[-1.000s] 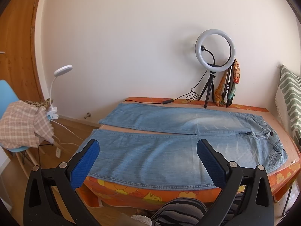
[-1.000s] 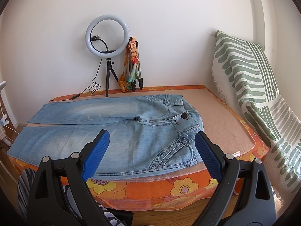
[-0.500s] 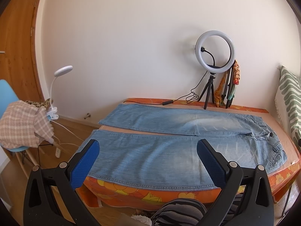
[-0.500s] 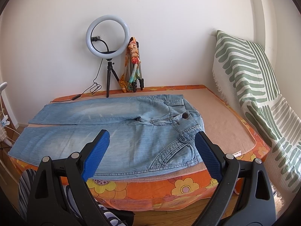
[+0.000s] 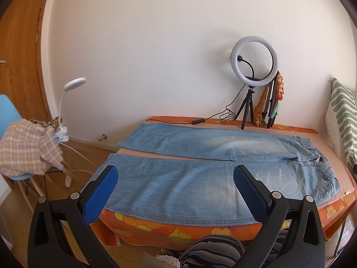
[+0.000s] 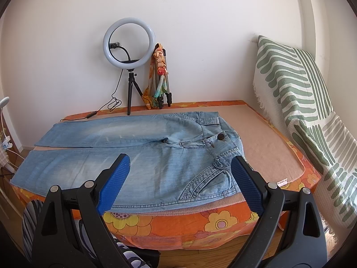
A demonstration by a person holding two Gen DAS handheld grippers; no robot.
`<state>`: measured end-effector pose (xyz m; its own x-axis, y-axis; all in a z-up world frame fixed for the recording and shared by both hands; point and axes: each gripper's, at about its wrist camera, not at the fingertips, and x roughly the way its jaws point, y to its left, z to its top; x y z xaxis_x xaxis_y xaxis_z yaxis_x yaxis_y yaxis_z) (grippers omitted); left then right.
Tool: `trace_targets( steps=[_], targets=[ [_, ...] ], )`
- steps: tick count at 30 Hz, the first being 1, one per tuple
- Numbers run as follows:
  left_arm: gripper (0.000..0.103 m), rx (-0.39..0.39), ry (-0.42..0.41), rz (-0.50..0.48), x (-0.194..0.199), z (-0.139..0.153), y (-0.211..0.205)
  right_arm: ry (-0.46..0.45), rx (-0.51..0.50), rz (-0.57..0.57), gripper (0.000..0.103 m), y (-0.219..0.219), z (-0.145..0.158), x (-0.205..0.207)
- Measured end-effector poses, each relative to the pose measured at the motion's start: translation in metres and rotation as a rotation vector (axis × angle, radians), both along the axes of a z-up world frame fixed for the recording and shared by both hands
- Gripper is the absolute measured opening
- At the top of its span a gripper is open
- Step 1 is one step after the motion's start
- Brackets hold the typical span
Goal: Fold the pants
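Plainly, the jeans [image 5: 200, 178] lie flat on the table [image 6: 274, 147], long axis running left to right — hems left, waistband right. The left gripper [image 5: 176, 192] hangs nearer the hems, the right gripper [image 6: 180, 178] nearer the waist; both gape apart, holding nothing.

— What stands at the wall?
— A ring light [image 6: 129, 42] on a small tripod, its cable [image 5: 225, 114] trailing over the orange flowered cover [image 6: 214, 223], with a folded tripod [image 6: 164, 82] wrapped in a scarf just beside it.
— And to the sides?
— A green striped blanket [image 6: 296, 102] on the right; on the left a clip lamp [image 5: 71, 89], a blue chair [image 5: 6, 109] piled with checked cloth [image 5: 26, 147], and a wooden door [image 5: 20, 51].
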<state>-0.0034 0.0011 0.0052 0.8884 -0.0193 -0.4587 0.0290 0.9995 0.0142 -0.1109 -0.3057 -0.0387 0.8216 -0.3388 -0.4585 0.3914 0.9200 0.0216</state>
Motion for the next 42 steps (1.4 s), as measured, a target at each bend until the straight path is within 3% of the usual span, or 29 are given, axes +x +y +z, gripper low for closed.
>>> trace_targets(
  steps=[42],
  targets=[
    [0.103,0.022,0.01,-0.008,0.004,-0.004,0.001,0.0,0.015,0.01,0.094,0.007,-0.005,0.008]
  ],
)
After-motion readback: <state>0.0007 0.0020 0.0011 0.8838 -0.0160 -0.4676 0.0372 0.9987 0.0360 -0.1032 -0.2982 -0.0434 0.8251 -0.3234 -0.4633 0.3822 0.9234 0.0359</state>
